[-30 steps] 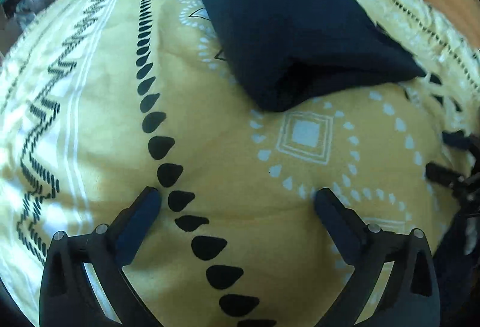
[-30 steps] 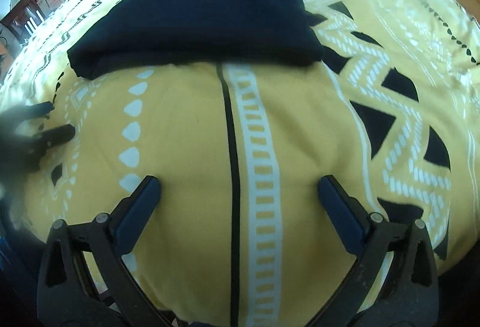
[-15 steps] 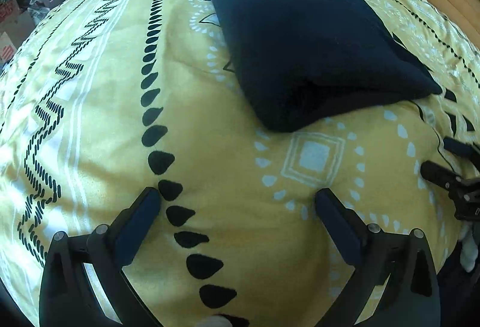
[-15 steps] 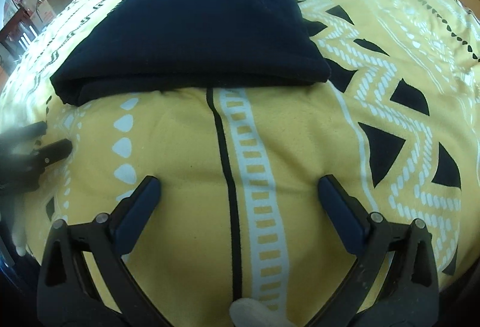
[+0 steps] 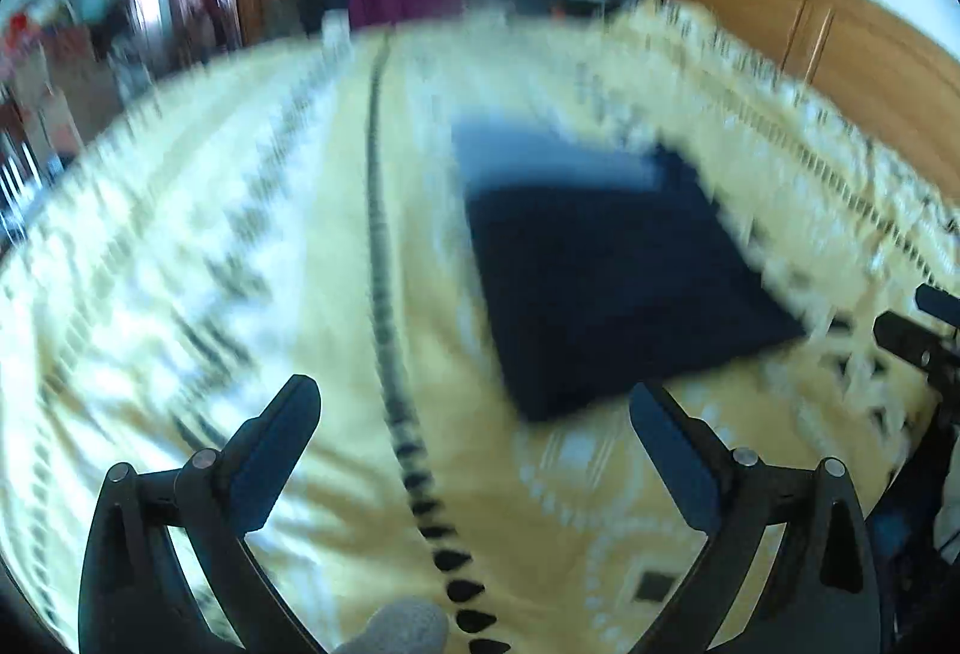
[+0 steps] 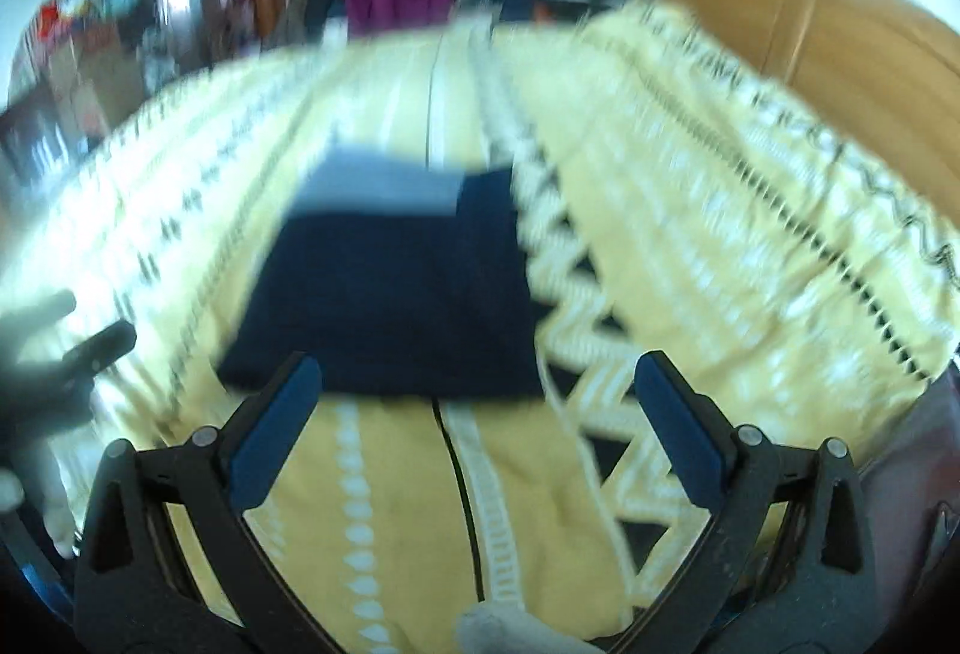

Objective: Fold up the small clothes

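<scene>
The dark garment (image 5: 606,282) lies folded in a neat rectangle on the bed (image 5: 210,294), ahead of both claws. The left claw (image 5: 474,414) and right claw (image 6: 477,384) are spread wide, holding nothing. This fold looks finished; next calls for another garment.

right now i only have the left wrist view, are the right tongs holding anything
Observer: No. The right tongs are open with nothing between them, pointing at the near edge of the folded navy garment.
Operator: does that near edge look tidy from there
Observer: It reads as one straight line across the yellow bedspread, though the picture is blurred.
Operator: whats on its right side
Observer: A white zigzag band printed on the bedspread runs along the garment's right edge.
</scene>
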Motion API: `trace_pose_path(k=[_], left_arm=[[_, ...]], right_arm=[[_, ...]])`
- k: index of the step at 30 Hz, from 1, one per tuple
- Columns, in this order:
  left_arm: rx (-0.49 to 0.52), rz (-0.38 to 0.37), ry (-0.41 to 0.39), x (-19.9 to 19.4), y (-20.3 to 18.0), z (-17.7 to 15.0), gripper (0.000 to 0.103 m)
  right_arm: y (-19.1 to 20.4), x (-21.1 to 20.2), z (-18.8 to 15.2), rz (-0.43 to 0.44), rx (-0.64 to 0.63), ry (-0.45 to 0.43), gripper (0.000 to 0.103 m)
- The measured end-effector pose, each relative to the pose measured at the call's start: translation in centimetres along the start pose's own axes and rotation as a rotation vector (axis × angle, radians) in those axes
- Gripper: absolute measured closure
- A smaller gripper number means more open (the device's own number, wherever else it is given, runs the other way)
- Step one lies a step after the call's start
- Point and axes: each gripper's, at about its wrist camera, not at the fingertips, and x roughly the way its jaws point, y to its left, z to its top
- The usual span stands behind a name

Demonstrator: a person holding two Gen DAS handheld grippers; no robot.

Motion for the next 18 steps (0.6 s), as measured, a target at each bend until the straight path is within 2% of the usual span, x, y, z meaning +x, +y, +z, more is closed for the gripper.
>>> trace_pose_path(k=[2,7,11,13,18], left_arm=[[0.002,0.001,-0.091,-3.1,-0.2,2.1,0.0],[0.027,-0.011,-0.272,-10.0,-1.9,6.2,0.0],[0.056,0.051,-0.432,-15.0,-3.4,7.9,0.0],[0.034,0.082,-0.51,-17.4,-3.6,8.3,0.0],[-0.078,0.17,-0.786,-24.7,-2.7,9.5,0.0]], right_arm=[[0.0,-1.3,1.5,0.027,0.02,-0.026,0.0],[0.3,-4.6,3.9,0.02,0.021,-0.114,0.0],[0.7,-8.6,5.2,0.015,0.007,-0.233,0.0],[0.9,-11.7,6.0,0.023,-0.001,-0.338,0.0],[1.2,-19.9,7.3,0.007,-0.003,-0.67,0.0]])
